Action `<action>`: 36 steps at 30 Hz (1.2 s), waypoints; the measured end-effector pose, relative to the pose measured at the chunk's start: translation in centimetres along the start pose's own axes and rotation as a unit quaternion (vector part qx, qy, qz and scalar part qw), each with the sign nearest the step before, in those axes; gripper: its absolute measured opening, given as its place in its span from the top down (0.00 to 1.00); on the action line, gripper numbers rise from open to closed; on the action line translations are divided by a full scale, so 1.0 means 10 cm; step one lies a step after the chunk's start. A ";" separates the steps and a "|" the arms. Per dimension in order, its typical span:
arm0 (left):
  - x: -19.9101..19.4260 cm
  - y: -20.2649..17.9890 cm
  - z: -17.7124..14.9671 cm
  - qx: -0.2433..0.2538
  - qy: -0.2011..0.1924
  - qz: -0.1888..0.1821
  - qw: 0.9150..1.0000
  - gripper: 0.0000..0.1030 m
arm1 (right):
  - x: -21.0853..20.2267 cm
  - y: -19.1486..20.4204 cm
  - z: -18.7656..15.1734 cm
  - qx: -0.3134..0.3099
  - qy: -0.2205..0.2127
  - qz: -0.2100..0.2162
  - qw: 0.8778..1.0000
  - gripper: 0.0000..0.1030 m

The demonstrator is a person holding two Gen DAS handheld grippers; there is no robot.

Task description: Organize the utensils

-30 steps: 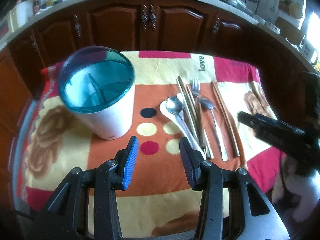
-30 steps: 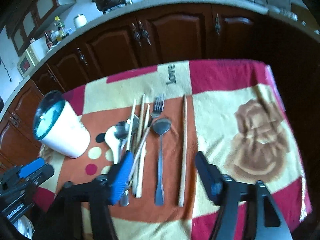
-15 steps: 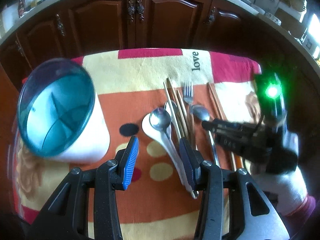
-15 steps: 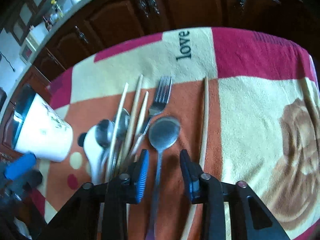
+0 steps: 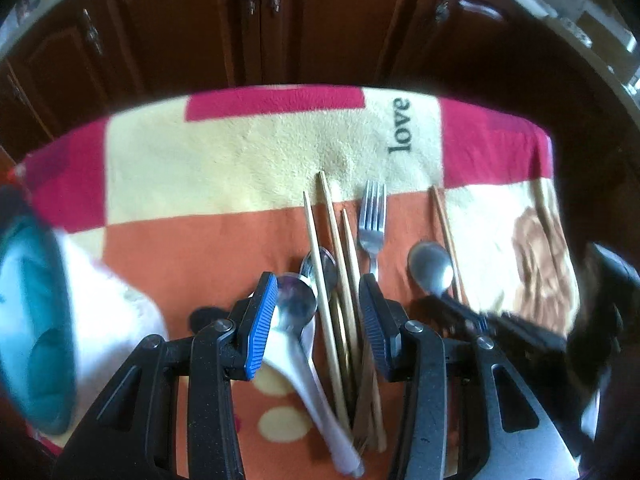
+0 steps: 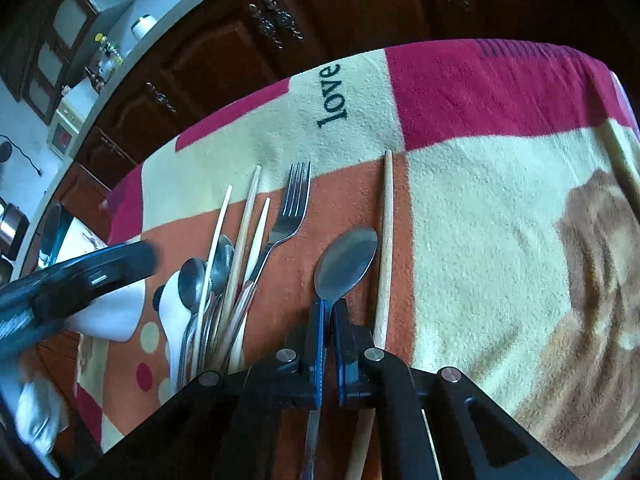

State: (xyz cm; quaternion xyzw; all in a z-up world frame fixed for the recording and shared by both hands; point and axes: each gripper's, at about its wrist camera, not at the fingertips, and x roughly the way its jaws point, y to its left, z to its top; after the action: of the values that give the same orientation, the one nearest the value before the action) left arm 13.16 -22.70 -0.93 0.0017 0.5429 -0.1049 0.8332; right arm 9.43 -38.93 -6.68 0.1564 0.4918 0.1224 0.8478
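A steel spoon (image 6: pixel 346 258) lies on the orange patch of the blanket (image 6: pixel 480 200) covering the worktop, its bowl just ahead of the right tongs (image 6: pixel 329 312), which are clamped shut on its handle. A lone chopstick (image 6: pixel 385 240) lies just to its right. To its left a fork (image 6: pixel 290 208) sits beside a bundle of chopsticks (image 5: pixel 332 280), metal spoons and a white ceramic spoon (image 5: pixel 304 364). The left tongs (image 5: pixel 318 312) hang wide open over that bundle, gripping nothing. A white cup with a teal rim (image 5: pixel 48 340) stands further left.
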 end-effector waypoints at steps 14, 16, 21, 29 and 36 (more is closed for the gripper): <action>0.51 0.02 0.30 -0.005 0.030 0.063 0.998 0.59 | 0.11 -0.01 0.09 0.009 0.004 0.033 0.999 0.95; 0.57 0.04 0.31 -0.009 0.034 0.064 0.997 0.63 | 0.10 -0.02 0.08 0.007 0.004 0.033 0.999 0.95; 0.65 0.09 0.32 -0.004 0.036 0.063 0.997 0.92 | 0.09 -0.04 0.06 0.004 0.000 0.039 0.999 0.95; 0.35 0.07 0.29 0.000 -0.001 0.016 1.000 0.95 | 0.01 0.00 -0.01 -0.006 -0.010 0.050 0.999 0.96; 0.19 0.10 0.23 -0.003 -0.005 0.004 1.000 0.96 | -0.12 0.04 -0.04 -0.003 -0.023 0.056 0.998 0.96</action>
State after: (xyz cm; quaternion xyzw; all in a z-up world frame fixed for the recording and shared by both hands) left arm 16.19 -22.35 -1.82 0.0009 0.5389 -0.1003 0.8364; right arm 8.47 -38.94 -5.73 0.1837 0.4619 0.1672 0.8515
